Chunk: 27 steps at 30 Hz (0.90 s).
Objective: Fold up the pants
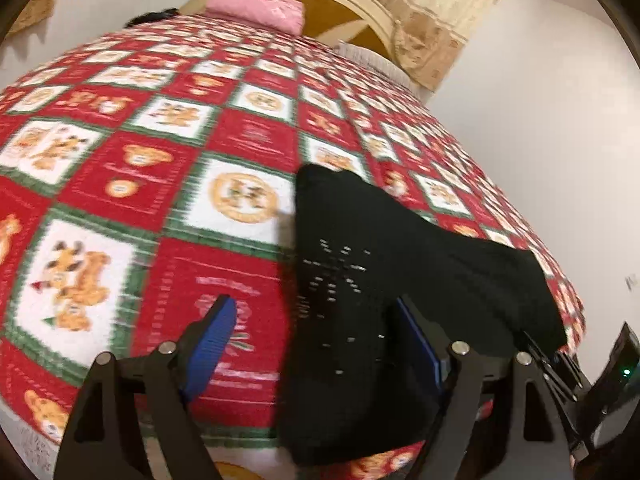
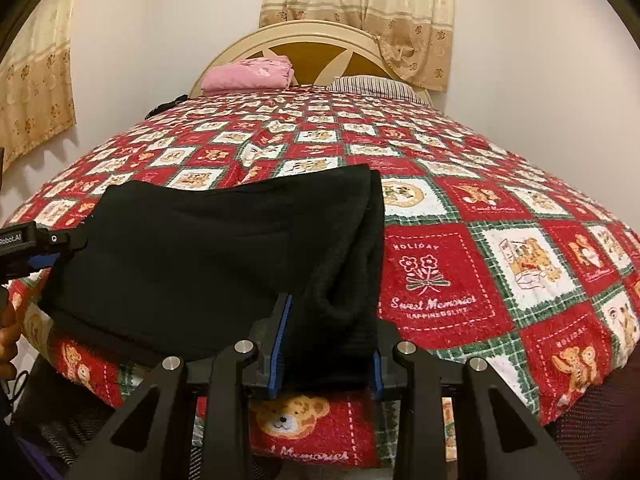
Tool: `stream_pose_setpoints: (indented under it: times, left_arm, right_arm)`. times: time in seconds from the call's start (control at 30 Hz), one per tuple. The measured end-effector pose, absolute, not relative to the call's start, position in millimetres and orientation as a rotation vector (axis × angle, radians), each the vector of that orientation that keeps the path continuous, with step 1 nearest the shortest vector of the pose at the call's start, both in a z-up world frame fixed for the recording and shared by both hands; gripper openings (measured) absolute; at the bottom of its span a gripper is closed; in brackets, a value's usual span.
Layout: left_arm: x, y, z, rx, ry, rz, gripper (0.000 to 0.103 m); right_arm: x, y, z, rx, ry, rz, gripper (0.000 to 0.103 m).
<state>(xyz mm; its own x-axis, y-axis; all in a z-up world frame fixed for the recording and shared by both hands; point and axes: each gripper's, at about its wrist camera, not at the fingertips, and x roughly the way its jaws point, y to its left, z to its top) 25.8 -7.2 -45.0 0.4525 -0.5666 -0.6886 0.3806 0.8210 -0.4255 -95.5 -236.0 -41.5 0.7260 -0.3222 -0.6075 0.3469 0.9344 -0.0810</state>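
Note:
The black pants [image 2: 224,252] lie folded on the near part of the bed, and show in the left wrist view [image 1: 380,272] too. My left gripper [image 1: 316,320] is open, its blue pads wide apart; the pants' left end lies between them, over the right finger. It also shows at the left edge of the right wrist view [image 2: 44,248]. My right gripper [image 2: 328,340] has its jaws partly apart around the pants' right near corner, with cloth bunched between the pads.
A red, white and green bear-print blanket [image 2: 440,272] covers the bed. A pink folded cloth [image 2: 248,74] and a striped pillow [image 2: 372,84] lie by the cream headboard [image 2: 304,36]. Curtains [image 2: 360,8] hang behind. White walls flank the bed.

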Motion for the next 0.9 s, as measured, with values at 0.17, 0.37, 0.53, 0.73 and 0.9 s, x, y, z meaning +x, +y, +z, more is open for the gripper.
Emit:
stream_pose_setpoints:
  times: [0.17,0.37,0.53,0.73,0.9]
  left_arm:
    - [30.1,-10.5,-49.9,-0.237,0.924,-0.631,0.090]
    - [23.3,-31.5,-47.3,-0.216,0.942,-0.699,0.065]
    - [31.9,-19.9,-56.0,-0.359,1.031,-0.753,0.029]
    - [37.6,-3.4,-56.7,-0.522,1.069,-0.739,0.020]
    - [22.9,-5.3,-26.3,-0.413,0.920,-0.693,0.018]
  right_arm:
    - [-101.4,-254.5,-41.7,0.080,0.666,-0.415,0.034]
    - [-100.2,-252.9,-43.0,0.076,0.663,-0.416,0.034]
    - [-101.1,-256.6,-42.9,0.108,0.664,-0.398,0.034]
    - [-101.3,-252.3,-44.1,0.092,0.658,-0.389,0.034]
    - [-101.6,-248.1,-44.6,0.074,0.655,-0.391,0.034]
